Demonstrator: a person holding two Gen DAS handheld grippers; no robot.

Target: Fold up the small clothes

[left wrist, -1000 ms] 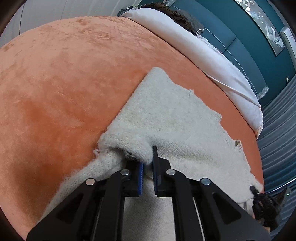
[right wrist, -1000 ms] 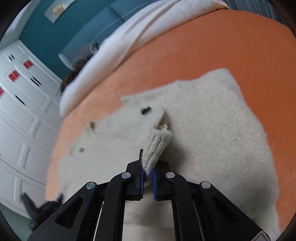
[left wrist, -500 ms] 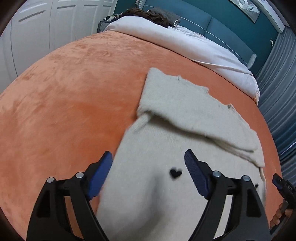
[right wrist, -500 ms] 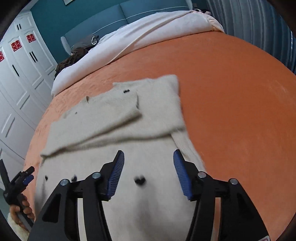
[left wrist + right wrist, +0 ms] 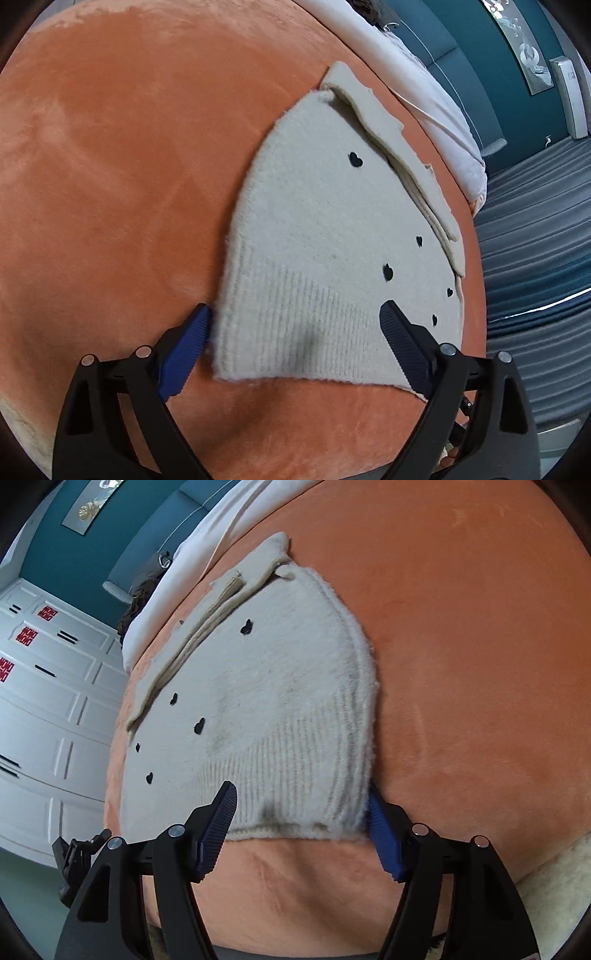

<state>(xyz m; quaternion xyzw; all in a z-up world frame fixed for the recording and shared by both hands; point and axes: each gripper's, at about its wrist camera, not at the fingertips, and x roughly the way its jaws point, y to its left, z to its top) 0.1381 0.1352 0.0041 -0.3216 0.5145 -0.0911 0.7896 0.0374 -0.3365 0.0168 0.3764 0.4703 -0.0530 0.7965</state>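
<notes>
A cream knit sweater (image 5: 325,236) with small black hearts lies flat on the orange bed cover (image 5: 110,166), its sleeves folded across its far part. My left gripper (image 5: 295,325) is open and empty, its jaws astride the ribbed hem's left corner. In the right wrist view the sweater (image 5: 266,709) lies the same way. My right gripper (image 5: 301,805) is open and empty, astride the hem's right corner, its right blue pad (image 5: 382,834) touching the sweater's edge.
White bedding (image 5: 424,85) and a teal headboard (image 5: 480,62) lie beyond the sweater. White wardrobe doors (image 5: 44,701) stand to the left in the right wrist view. The other gripper (image 5: 77,856) shows at the bed's left edge. The cover's near edge (image 5: 295,923) is close.
Both grippers let go of the sleeves, which now lie folded over the sweater, opened wide, and drew back to the ribbed hem at the near edge.
</notes>
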